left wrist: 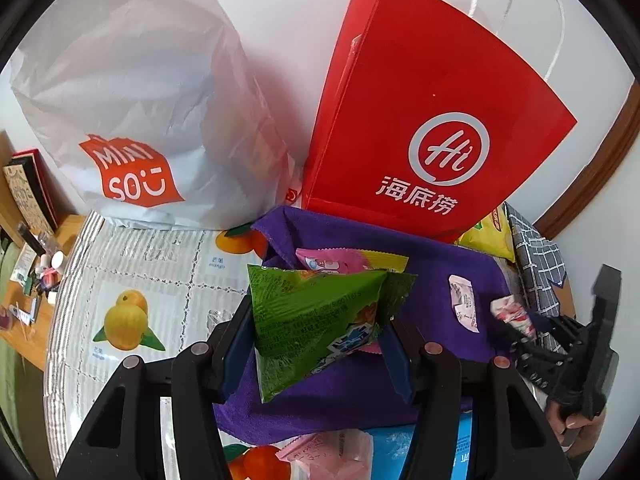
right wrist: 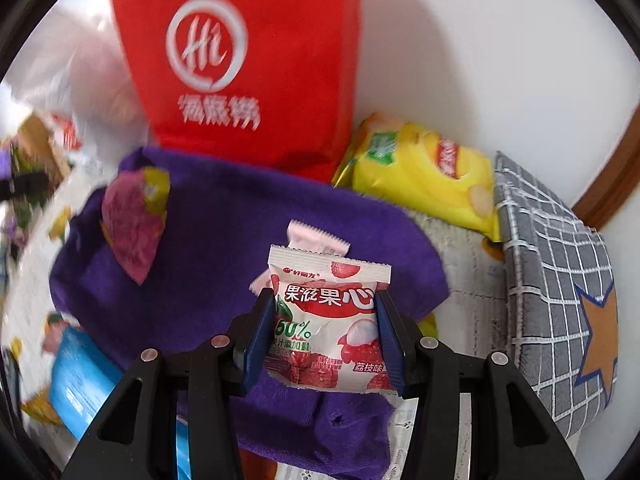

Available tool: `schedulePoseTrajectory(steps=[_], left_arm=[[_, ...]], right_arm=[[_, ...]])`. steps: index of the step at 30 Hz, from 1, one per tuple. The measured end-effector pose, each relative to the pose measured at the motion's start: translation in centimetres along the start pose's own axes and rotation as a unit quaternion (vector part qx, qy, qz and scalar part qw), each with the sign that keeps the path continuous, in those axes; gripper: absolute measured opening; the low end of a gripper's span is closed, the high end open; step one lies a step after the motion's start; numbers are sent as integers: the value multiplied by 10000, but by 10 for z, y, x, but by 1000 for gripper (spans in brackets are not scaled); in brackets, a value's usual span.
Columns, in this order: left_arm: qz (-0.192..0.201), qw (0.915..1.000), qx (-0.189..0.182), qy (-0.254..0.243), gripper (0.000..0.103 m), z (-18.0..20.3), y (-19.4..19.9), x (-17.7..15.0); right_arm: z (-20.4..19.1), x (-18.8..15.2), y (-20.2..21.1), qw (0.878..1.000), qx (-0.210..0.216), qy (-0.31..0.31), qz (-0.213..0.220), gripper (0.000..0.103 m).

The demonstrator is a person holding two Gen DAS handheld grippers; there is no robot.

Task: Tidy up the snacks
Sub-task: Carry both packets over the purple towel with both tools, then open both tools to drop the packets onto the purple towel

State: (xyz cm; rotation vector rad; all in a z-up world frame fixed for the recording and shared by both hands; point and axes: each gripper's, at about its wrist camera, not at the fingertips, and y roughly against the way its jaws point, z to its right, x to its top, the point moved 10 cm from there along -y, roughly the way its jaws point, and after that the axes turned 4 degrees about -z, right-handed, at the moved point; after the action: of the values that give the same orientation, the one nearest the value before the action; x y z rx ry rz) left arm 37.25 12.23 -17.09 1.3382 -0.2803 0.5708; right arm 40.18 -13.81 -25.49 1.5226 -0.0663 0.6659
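My left gripper (left wrist: 318, 340) is shut on a green snack packet (left wrist: 316, 320), held above a purple cloth (left wrist: 432, 280). Behind the green packet lies a pink-and-yellow packet (left wrist: 344, 262) on the cloth, with a small pale pink packet (left wrist: 464, 302) to its right. My right gripper (right wrist: 326, 344) is shut on a white-and-red lychee candy packet (right wrist: 328, 336) over the same purple cloth (right wrist: 240, 240). Beyond it a pale pink packet (right wrist: 316, 240) rests on the cloth, and a pink-and-yellow packet (right wrist: 134, 220) lies at the left. The right gripper (left wrist: 560, 356) also shows at the right of the left wrist view.
A red paper bag (left wrist: 432, 120) and a white plastic shopping bag (left wrist: 152, 100) stand against the wall. A yellow chip bag (right wrist: 428, 176) and a grey checked fabric box (right wrist: 560, 280) sit at the right. A blue packet (right wrist: 80, 380) lies front left on the fruit-print tablecloth (left wrist: 140, 280).
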Motion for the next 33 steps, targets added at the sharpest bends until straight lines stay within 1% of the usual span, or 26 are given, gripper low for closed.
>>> schedulePoseTrajectory(steps=[2,6,11,12,14,15,16,20,25,30,33], left_arm=[[-21,10000,-6,-11,56,1,-2,-1],[-108,9999,12,-55,56,3,-5,-3],[-187,9998,26,-118,56,7,-9,-7],[-221,9997,26,-133,56,8,-11,-8],[-290,9994,21,-176,57,10,-16,-9],[-324,9993,23,-194,57,11,-18,-10],[-382,9991,33,-203,57,11,-22,-12],[-667,9975,89,-208,57,13,-39,-20],[-851,9956,229,-324,57,20,-52,-28],[-1059,9931,264,-437,57,27,-65,-36],[-1206,9912,289,-470,57,28,-71,-41]], right_arm=[[-6,-4,-9,9998,-59,120,-150,49],[-14,-8,-21,9991,-114,254,-306,49],[-17,-10,-23,9991,-68,265,-333,50],[-18,-10,-21,9991,-53,275,-313,53],[-16,-8,-16,9992,-103,272,-266,62],[-15,-6,-12,9994,-119,255,-213,68],[-13,-4,-6,9997,-113,205,-113,71],[-14,3,18,9998,84,71,182,72],[-19,13,42,9986,44,119,519,74],[-11,17,54,9978,258,-97,605,75],[-5,18,56,9981,140,-168,578,76]])
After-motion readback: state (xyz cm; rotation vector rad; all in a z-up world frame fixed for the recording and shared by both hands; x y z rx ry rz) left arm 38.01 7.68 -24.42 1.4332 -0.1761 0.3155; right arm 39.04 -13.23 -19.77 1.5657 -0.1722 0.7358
